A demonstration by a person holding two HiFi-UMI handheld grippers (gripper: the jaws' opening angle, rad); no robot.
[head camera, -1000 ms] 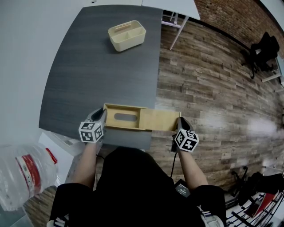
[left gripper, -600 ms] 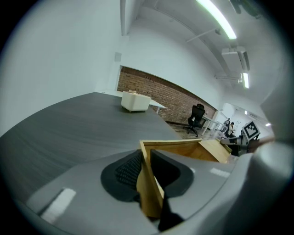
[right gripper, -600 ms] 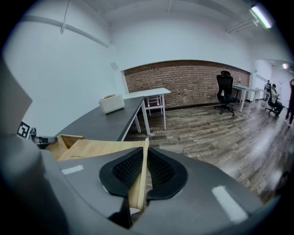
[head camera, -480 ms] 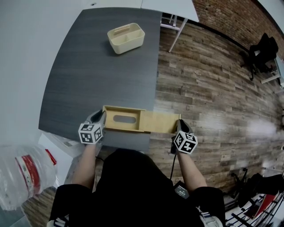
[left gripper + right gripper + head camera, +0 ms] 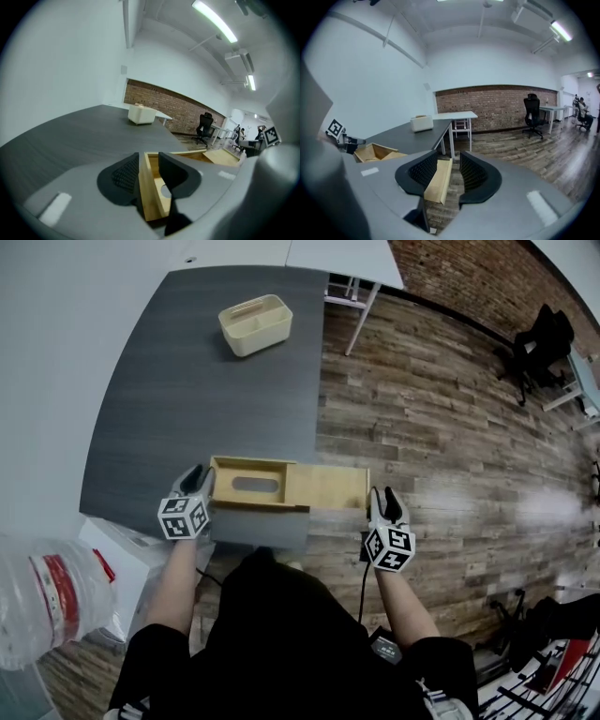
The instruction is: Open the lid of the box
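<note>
Wooden box (image 5: 230,486) at near edge of grey table (image 5: 206,390). Its sliding lid (image 5: 333,488) is drawn out to right, overhanging floor. We note left gripper (image 5: 149,157) astride box's end wall, jaws just opened wide, inner pad clear of wood. Right gripper (image 5: 449,154) likewise just opened, lid's end between jaws, unpinched. Cream caddy (image 5: 253,324) well apart, far side.
</note>
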